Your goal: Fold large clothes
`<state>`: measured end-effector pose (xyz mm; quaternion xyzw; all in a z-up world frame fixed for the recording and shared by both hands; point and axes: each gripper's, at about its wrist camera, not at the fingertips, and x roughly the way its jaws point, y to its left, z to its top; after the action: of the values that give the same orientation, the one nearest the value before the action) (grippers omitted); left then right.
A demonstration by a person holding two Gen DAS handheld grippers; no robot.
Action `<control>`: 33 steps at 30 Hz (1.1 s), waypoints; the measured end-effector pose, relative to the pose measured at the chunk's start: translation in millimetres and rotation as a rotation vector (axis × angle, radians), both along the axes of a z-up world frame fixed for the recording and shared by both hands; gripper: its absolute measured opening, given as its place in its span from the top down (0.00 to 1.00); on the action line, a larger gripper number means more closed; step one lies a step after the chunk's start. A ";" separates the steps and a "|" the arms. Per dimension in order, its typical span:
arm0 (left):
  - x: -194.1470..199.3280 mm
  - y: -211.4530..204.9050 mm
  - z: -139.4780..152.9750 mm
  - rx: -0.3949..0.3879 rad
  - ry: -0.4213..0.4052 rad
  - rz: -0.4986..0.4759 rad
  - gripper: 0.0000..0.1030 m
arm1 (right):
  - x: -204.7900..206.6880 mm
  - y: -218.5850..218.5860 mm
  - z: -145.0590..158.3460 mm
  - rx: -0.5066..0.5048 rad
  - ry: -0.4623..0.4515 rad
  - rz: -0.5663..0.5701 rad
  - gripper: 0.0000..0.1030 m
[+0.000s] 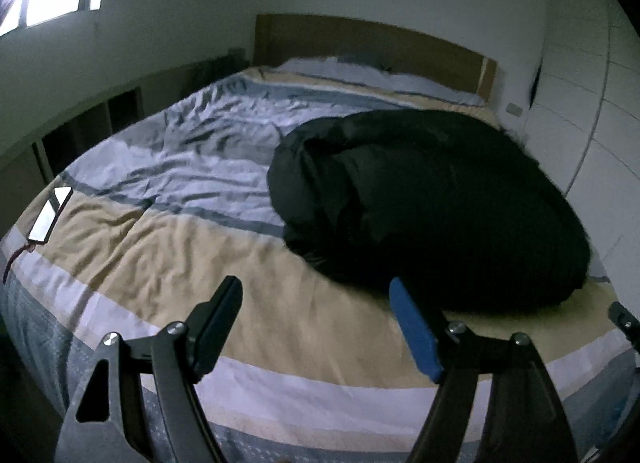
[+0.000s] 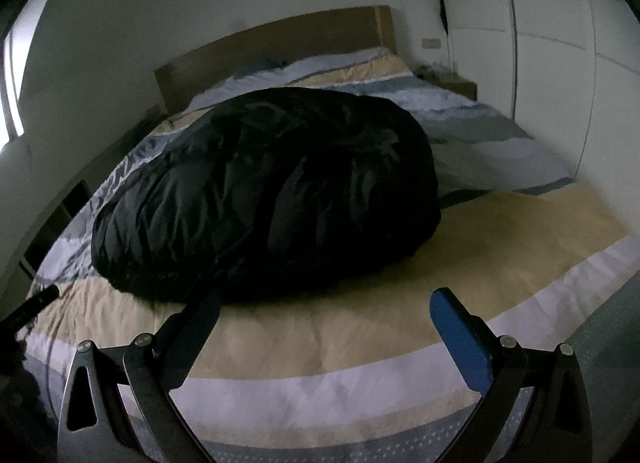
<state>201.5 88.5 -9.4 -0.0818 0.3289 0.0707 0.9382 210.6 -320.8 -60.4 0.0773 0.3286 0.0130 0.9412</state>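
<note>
Both tools are spread wide and holding nothing here. The left tool (image 1: 316, 291) hangs over the foot end of the bed (image 1: 224, 263), above the tan band of the striped duvet, one finger black (image 1: 218, 323) and the other with a blue pad (image 1: 414, 331); neither one touches the fabric as far as I can tell. The blue-padded finger sits just beside the near edge of the black puffy jacket (image 1: 432, 207), but I can't say whether it actually brushes it. The jacket is bunched into a big rounded heap on the right half of the bed in the left wrist view, resting across the tan and blue stripes, well short of the pillows (image 1: 384, 79) and the wooden headboard (image 1: 360, 43). From the right wrist view the same jacket (image 2: 264, 191) fills the middle-left of the bed (image 2: 500, 247), and the right tool (image 2: 326, 305) is just as wide apart, its dark finger (image 2: 192, 339) overlapping the jacket's near edge in the picture while the blue pad (image 2: 460, 339) sits over bare duvet. A phone (image 1: 50, 215) lies near the left edge of the bed, well apart from the jacket. White wardrobe doors (image 2: 560, 63) stand along the right side.
</note>
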 end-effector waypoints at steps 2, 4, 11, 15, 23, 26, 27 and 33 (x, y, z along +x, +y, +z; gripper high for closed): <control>-10.3 -9.7 8.8 0.047 -0.026 0.015 0.27 | -7.6 5.2 4.1 -0.018 -0.024 0.003 0.00; -19.1 -18.1 18.0 0.082 -0.054 0.014 0.27 | -17.8 11.3 10.9 -0.050 -0.064 0.008 0.00; -42.0 -32.6 33.4 0.121 -0.109 0.021 0.27 | -44.8 20.2 21.5 -0.089 -0.129 0.013 0.00; -53.3 -37.9 38.4 0.124 -0.129 0.010 0.27 | -57.3 22.4 26.0 -0.097 -0.142 0.023 0.00; -76.8 -49.6 50.3 0.127 -0.176 -0.038 0.27 | -74.3 25.8 36.9 -0.103 -0.175 0.028 0.00; -84.1 -52.1 54.3 0.129 -0.189 -0.050 0.27 | -80.1 26.5 40.5 -0.106 -0.188 0.029 0.00; -85.9 -52.5 55.3 0.130 -0.191 -0.054 0.27 | -82.0 26.9 41.7 -0.105 -0.192 0.029 0.00; -96.2 -57.1 60.6 0.138 -0.207 -0.072 0.27 | -92.3 27.5 49.7 -0.107 -0.215 0.035 0.00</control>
<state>105.3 31.3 51.2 -0.0121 0.2273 0.0508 0.9724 118.3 -293.3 -10.6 0.0193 0.2272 0.0200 0.9734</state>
